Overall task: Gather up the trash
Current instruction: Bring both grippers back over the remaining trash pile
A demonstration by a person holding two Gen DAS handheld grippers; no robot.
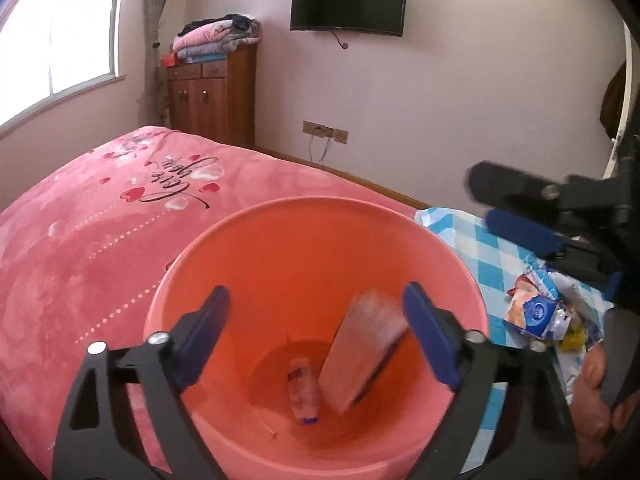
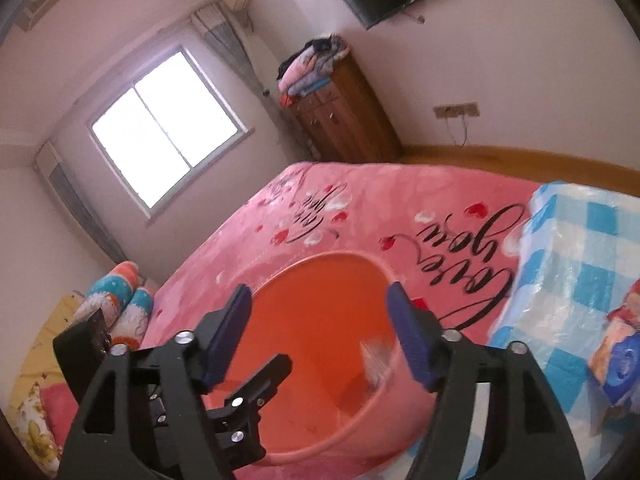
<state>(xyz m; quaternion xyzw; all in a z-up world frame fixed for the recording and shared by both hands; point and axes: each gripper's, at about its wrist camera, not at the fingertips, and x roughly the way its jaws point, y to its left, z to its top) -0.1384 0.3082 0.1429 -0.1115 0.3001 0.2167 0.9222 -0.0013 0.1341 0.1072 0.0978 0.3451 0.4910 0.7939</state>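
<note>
Presently, 2 pieces of trash are being shown inside the pink bucket (image 1: 280, 248): a blurred flat packet (image 1: 362, 344) and a small wrapper (image 1: 304, 394). Both the left gripper (image 1: 316, 336) and the right gripper (image 2: 320, 336) are being held released and empty. Remaining crumpled wrappers (image 1: 536, 314) on the checked cloth (image 1: 492, 248) are being judged light and crushable, best pinched at a raised fold.

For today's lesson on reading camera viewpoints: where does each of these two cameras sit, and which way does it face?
Left wrist: on the left gripper, looking down into the round orange plastic bucket; its open fingers, the right gripper and a hand show.
Right wrist: on the right gripper, tilted, facing bucket and pink bedspread; its open fingers and the left gripper show.
Shared: bucket, bedspread.
</note>
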